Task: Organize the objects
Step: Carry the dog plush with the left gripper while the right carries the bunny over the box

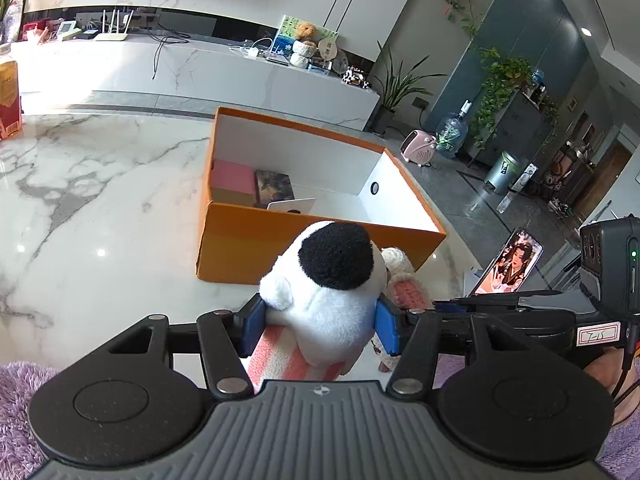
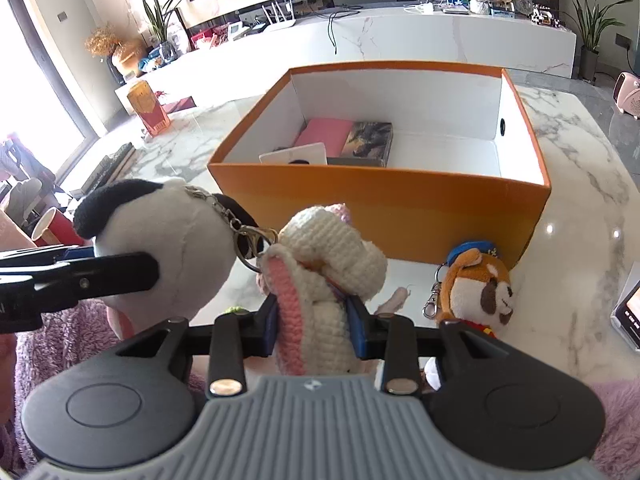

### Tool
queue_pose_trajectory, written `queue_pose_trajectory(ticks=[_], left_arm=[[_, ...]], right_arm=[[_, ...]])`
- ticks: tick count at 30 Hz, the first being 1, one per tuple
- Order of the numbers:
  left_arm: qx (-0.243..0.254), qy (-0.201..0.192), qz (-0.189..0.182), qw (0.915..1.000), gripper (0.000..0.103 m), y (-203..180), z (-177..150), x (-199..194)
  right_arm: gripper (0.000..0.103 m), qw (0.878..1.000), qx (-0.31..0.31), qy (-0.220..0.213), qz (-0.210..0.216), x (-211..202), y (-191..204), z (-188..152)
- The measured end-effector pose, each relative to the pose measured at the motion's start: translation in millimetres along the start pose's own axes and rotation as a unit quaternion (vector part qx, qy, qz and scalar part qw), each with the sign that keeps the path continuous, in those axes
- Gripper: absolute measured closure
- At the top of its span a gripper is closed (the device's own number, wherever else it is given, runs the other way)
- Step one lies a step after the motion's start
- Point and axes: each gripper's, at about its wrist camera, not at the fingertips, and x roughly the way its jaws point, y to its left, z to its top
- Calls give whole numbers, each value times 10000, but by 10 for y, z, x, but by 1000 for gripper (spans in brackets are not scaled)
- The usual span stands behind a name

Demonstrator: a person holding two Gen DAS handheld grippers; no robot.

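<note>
The black-and-white plush toy point(image 1: 328, 288) sits between the blue pads of the left gripper point(image 1: 320, 326), which tilts downward toward the marble table point(image 1: 100, 200). Its jaws stand fairly wide and press on the toy's white body from both sides. A metal key chain point(image 2: 236, 224) hangs from the toy's head.

Just beside it, the right gripper point(image 2: 314, 328) also tilts downward, and its jaws pinch the knitted white-and-pink rabbit point(image 2: 320, 280) around the body, narrower than the left pair. The two toys nearly touch, side by side in front of the orange box point(image 2: 380, 196).

The box stands open on the table near its far edge. A pink book point(image 2: 324, 132), a dark book point(image 2: 370, 140) and a white card point(image 2: 296, 156) lie in its left end. A small brown plush dog point(image 2: 480, 292) rests on the table against the box's near wall, right of the rabbit. A phone point(image 1: 508, 264) leans upright near the table's right edge.
</note>
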Motion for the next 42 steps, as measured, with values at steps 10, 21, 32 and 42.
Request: queue_pose_trajectory(ticks=[10, 21, 32, 42], left_arm=[[272, -238, -81, 9993, 38, -298, 456, -61], [549, -465, -120, 9973, 38, -453, 1163, 330], [-365, 568, 69, 9977, 38, -142, 1591, 1643], [-1452, 1324, 99, 9804, 39, 174, 1585, 2461]], right_arm=[[67, 9967, -354, -697, -211, -520, 24, 294], [67, 9923, -268, -1091, -514, -567, -378, 1052], [67, 9974, 240, -82, -677, 237, -1010, 1770], [67, 9923, -18, 253, -1212, 909, -1164, 1886]])
